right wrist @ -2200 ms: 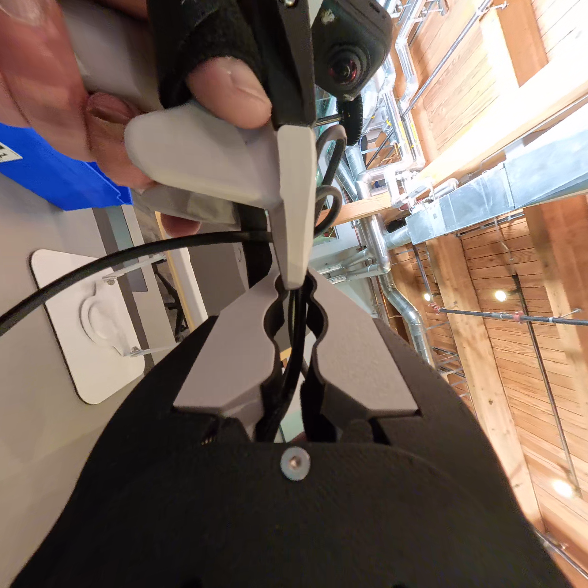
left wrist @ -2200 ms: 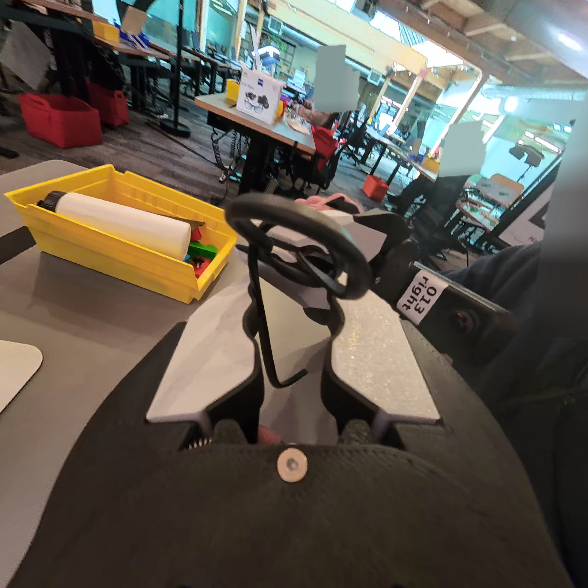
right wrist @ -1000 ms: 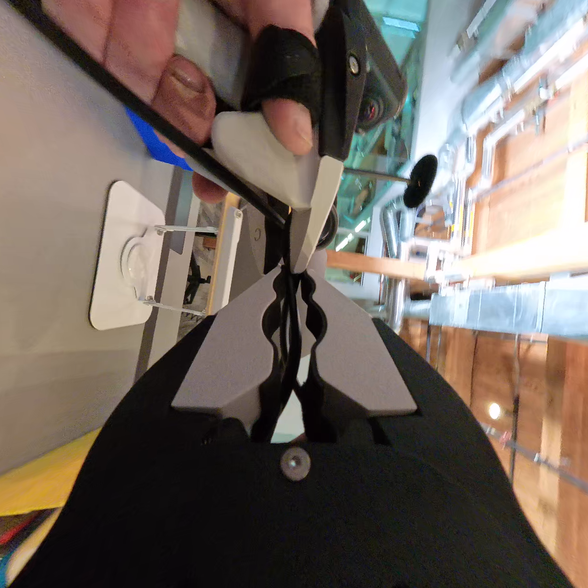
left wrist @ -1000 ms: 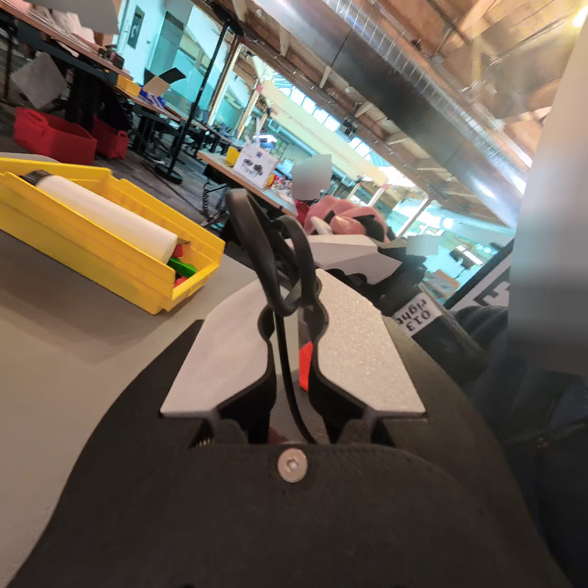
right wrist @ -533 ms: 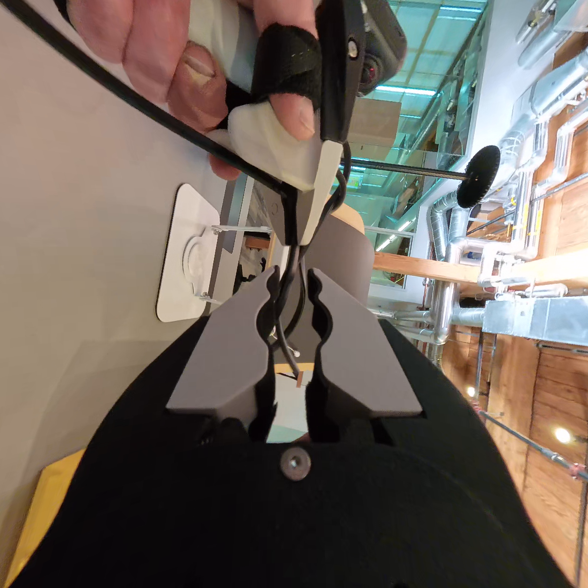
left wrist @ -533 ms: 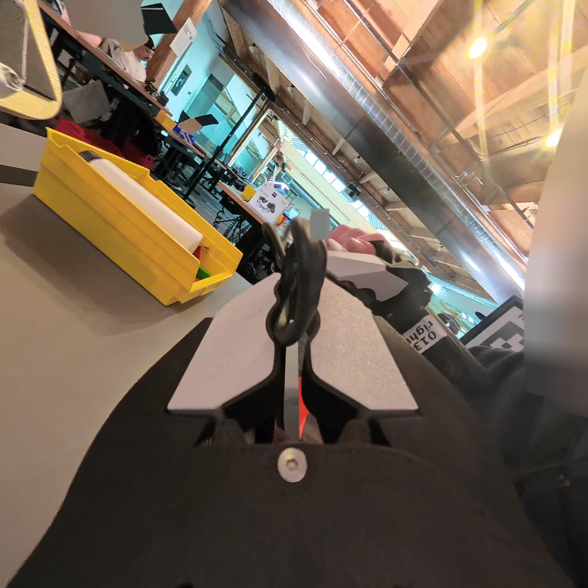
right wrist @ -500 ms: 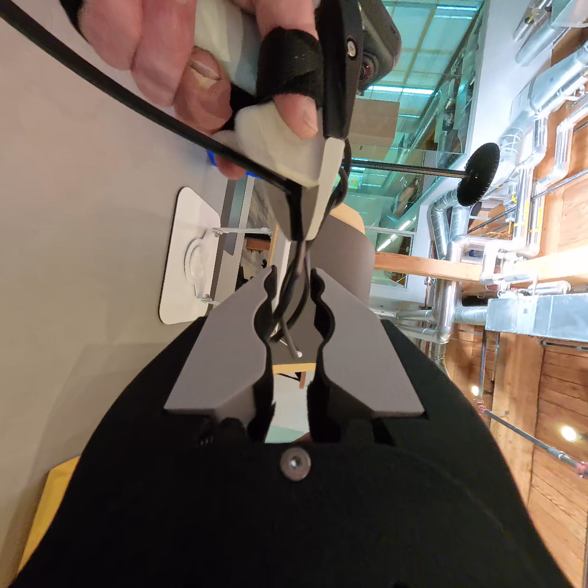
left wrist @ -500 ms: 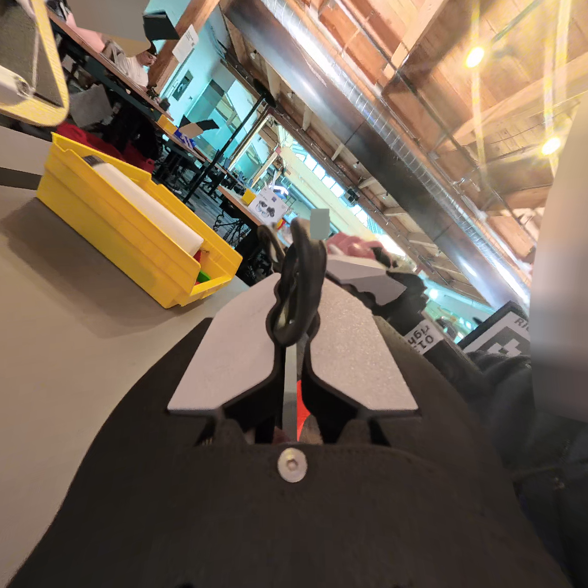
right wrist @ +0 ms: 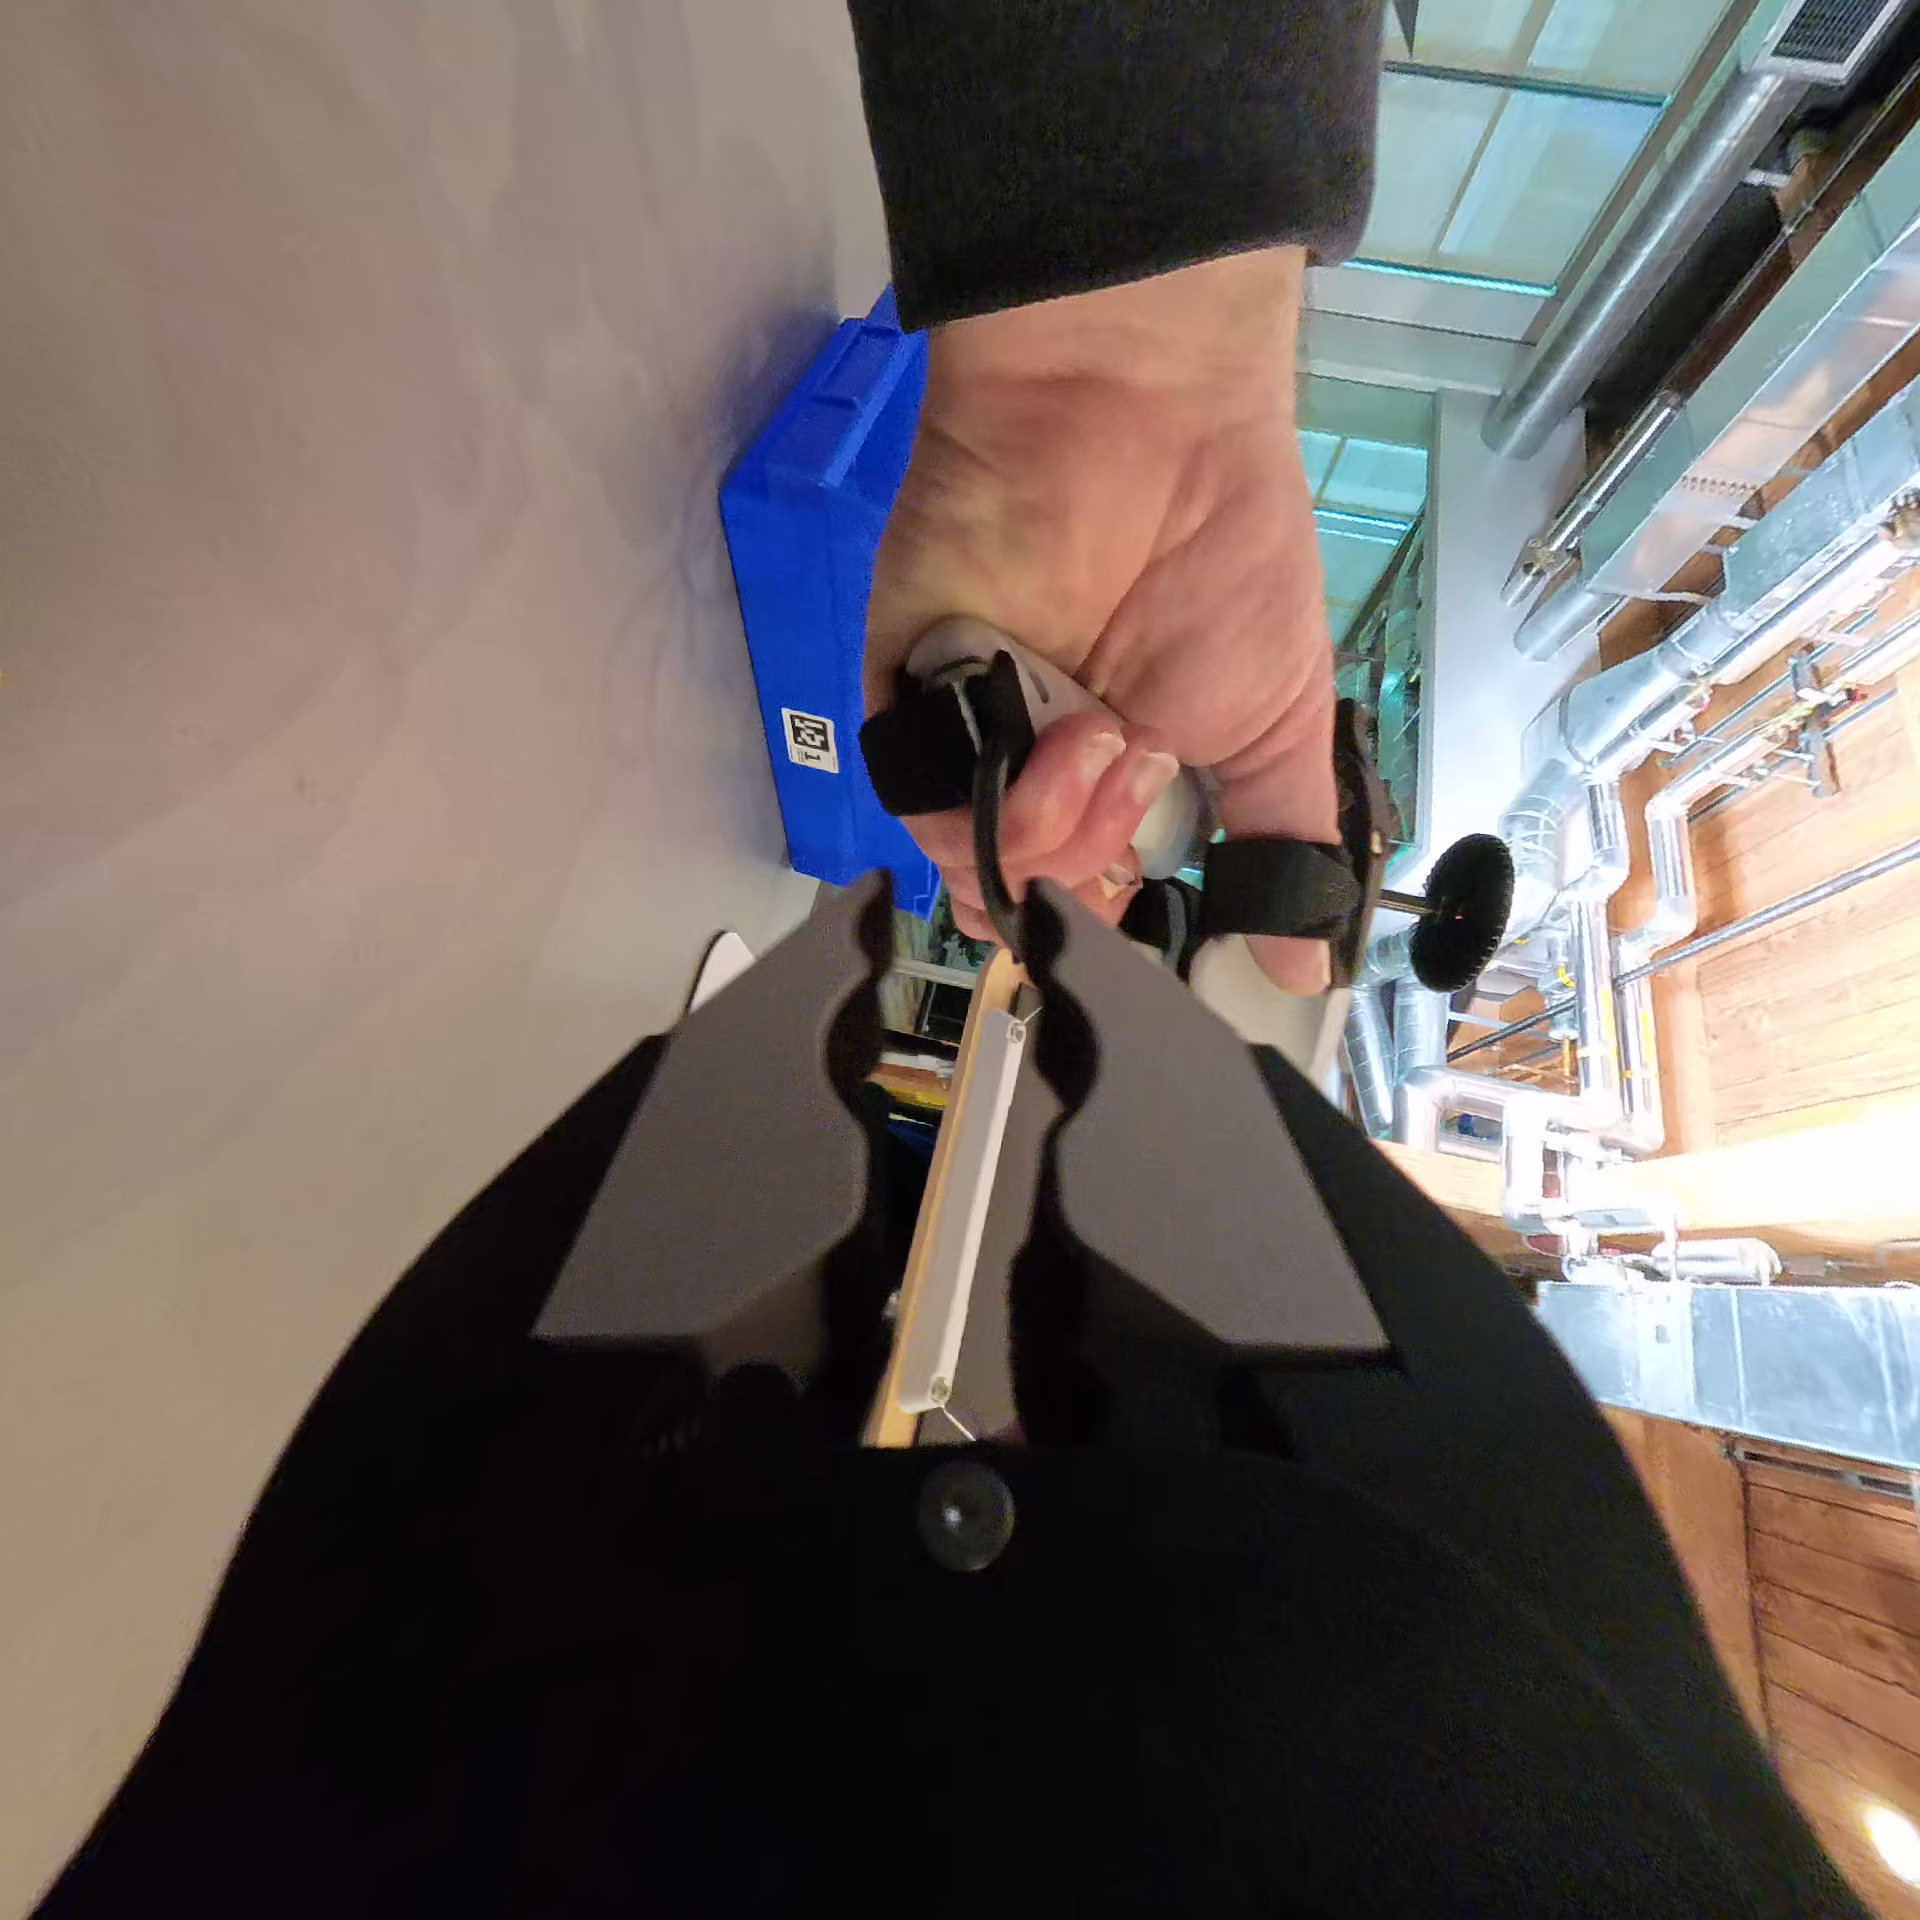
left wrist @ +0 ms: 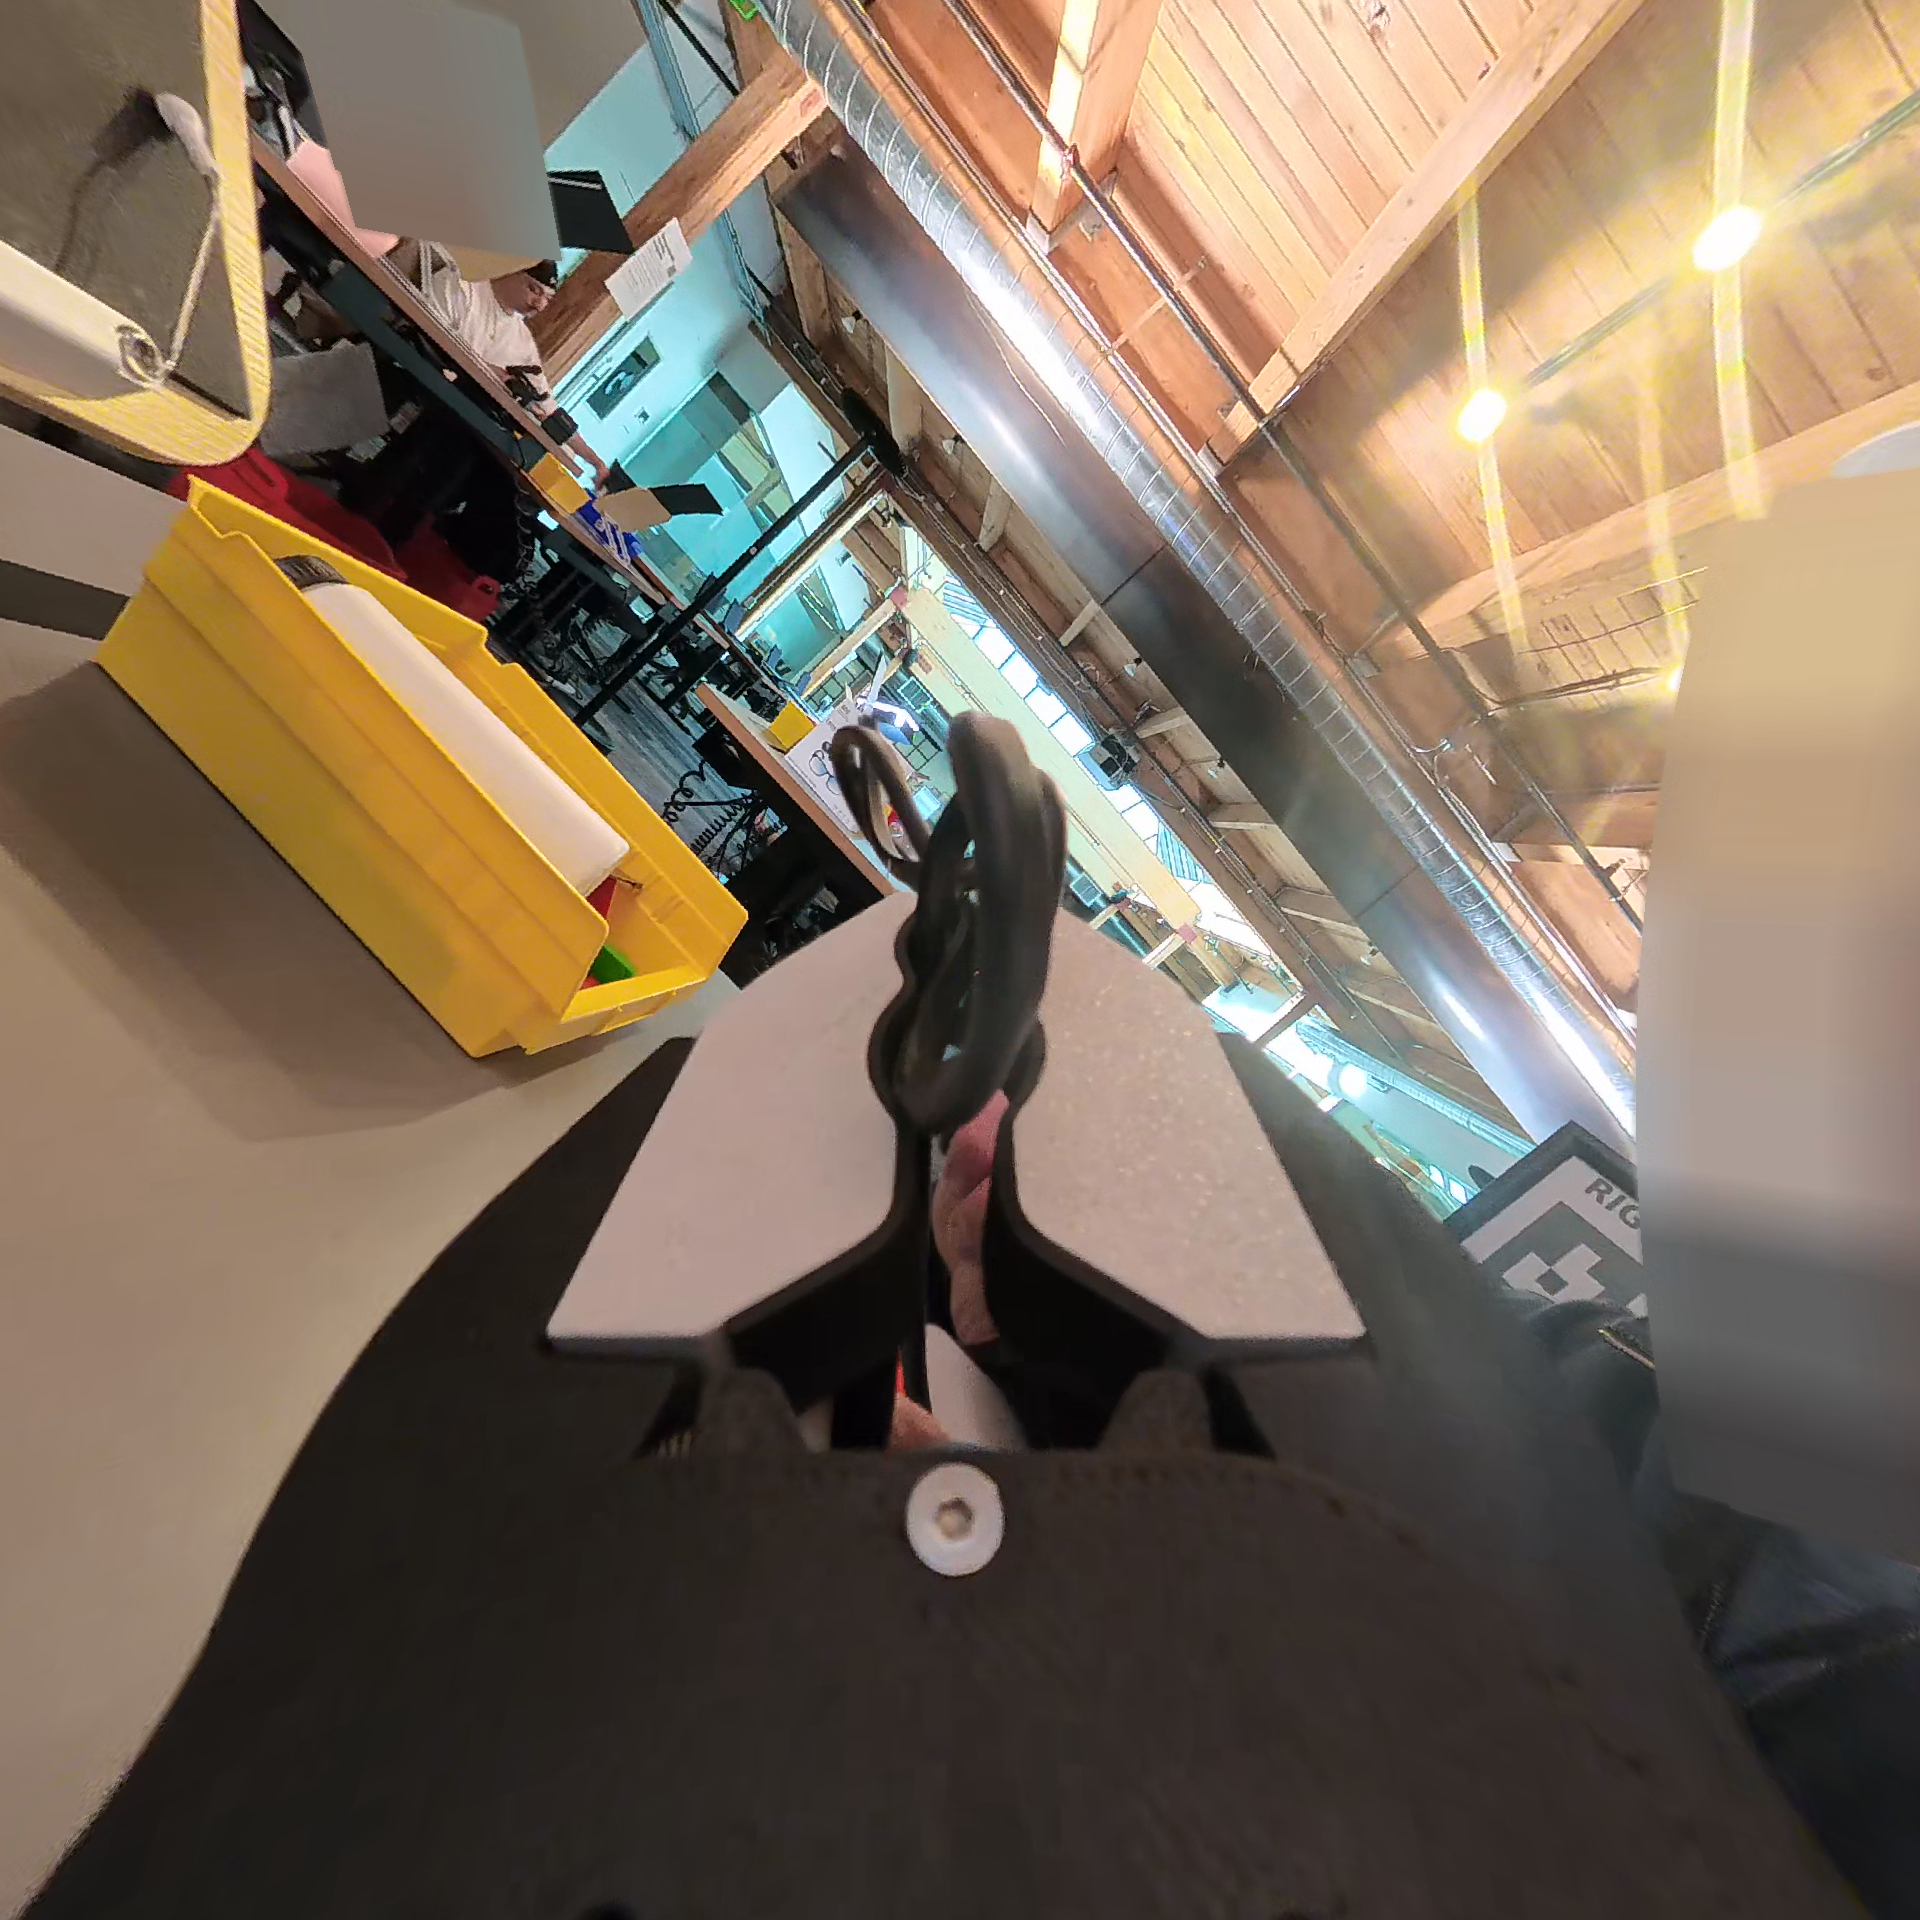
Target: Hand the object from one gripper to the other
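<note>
Your left gripper (left wrist: 956, 997) is closed tight on the cable (left wrist: 966, 914): the black coil is pinched between the tips of the two grey fingers (left wrist: 769, 1164), and its loops stand up past them, clear of the table (left wrist: 208, 1195). In the narrow slot behind the coil a bit of skin and something white show through; what they belong to cannot be told.

Your right gripper (right wrist: 956, 914) stands open, a clear gap between its wavy-edged fingers (right wrist: 727, 1174), and nothing is held in it. Just past its tips is your left hand (right wrist: 1122, 582), in a dark sleeve (right wrist: 1122, 135), wrapped round the other gripper's handle. A thin black lead (right wrist: 992, 831) from that handle passes right by the tip of the right finger; whether it touches cannot be told.

On the table to the left, a yellow bin (left wrist: 343, 790) holds a white cylinder (left wrist: 468, 727). In the right wrist view a blue bin (right wrist: 821, 644) lies behind your hand.
</note>
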Demonstrator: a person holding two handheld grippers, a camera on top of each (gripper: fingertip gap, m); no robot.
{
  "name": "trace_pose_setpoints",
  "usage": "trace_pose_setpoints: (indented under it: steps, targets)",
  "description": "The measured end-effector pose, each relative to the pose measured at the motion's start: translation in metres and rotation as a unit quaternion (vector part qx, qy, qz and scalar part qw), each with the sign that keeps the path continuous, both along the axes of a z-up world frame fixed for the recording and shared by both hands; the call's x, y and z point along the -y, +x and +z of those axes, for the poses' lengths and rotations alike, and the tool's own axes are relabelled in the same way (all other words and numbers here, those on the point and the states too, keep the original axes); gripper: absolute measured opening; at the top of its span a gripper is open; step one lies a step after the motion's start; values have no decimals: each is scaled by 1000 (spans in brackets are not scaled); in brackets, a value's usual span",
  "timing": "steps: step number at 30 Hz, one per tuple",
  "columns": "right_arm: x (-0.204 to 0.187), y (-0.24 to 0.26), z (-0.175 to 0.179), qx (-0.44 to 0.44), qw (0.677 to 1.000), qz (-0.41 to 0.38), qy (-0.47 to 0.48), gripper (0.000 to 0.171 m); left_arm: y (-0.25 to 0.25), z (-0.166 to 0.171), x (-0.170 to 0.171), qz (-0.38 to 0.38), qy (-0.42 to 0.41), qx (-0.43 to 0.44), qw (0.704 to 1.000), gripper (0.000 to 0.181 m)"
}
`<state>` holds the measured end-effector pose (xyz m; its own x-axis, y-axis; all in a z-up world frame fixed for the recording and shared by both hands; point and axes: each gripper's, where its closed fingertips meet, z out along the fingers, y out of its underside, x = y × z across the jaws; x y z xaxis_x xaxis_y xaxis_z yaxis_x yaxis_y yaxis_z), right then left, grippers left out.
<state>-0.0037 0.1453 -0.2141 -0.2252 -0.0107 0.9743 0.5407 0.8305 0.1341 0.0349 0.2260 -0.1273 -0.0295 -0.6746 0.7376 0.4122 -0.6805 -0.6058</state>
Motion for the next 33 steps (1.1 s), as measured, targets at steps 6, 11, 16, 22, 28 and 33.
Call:
trace_pose_setpoints:
  steps: [6, 11, 16, 22, 28, 33]
  targets:
    - [6, 2, 18, -59, 989, 12, -133, 0, 3, -2, 2, 5, 26, -37, 999, 7]
    - [1, 24, 65, -156, 917, 14, -368, 0, 2, -13, -2, 35, 107, -133, 985, 8]
    - [-20, 40, 78, -184, 810, -29, -556, 0, 2, -15, -5, 91, 231, -262, 933, 8]
    - [-31, 38, 64, -145, 742, -71, -651, 0, -1, -10, -8, 170, 401, -417, 798, 7]
    - [-35, 36, 50, -95, 726, -110, -672, 0, 5, -11, -7, 204, 507, -502, 670, 7]
    - [-33, 33, 49, -82, 726, -109, -674, 0, 11, -9, -1, 221, 571, -531, 586, 7]
